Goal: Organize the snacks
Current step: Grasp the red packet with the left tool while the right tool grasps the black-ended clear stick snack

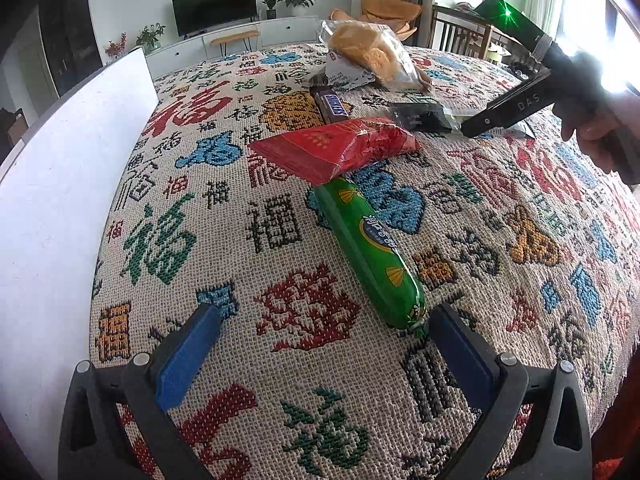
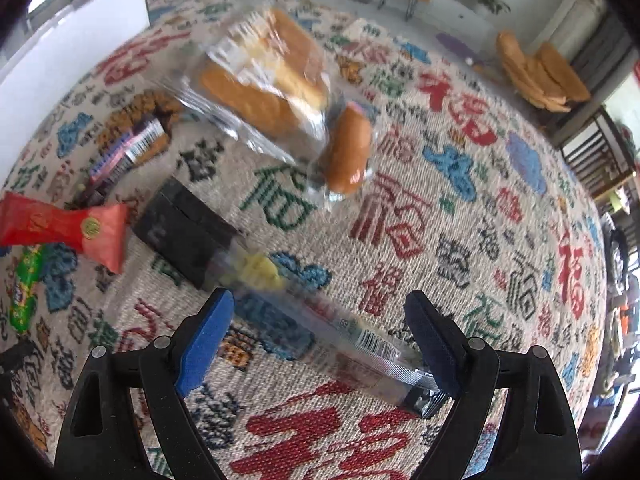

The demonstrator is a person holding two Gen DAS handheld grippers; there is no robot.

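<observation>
Both grippers hang spread wide with nothing between their blue pads. Right gripper (image 2: 320, 340) straddles the near end of a dark packet with a clear, barcoded tail (image 2: 280, 300), its right pad just touching the crimped end; left gripper (image 1: 324, 356) sits over bare cloth, its right pad next to the tip of a green sausage-shaped snack (image 1: 370, 248).

Judging by this, the step in hand is picking up a first snack, and the dark packet looks like the target. The next move calls for lowering and squeezing across the packet's narrow width; the slick film may slip.

Beyond it lie a red wrapper (image 1: 336, 150), a Snickers bar (image 1: 332, 104), and a clear bag of bread (image 2: 260, 80), blurred in the right view. All rest on a woven cloth patterned with coloured characters (image 1: 240, 240), beside a white board (image 1: 60, 184). Behind are a television (image 1: 214, 6), potted plants and a wooden chair.
</observation>
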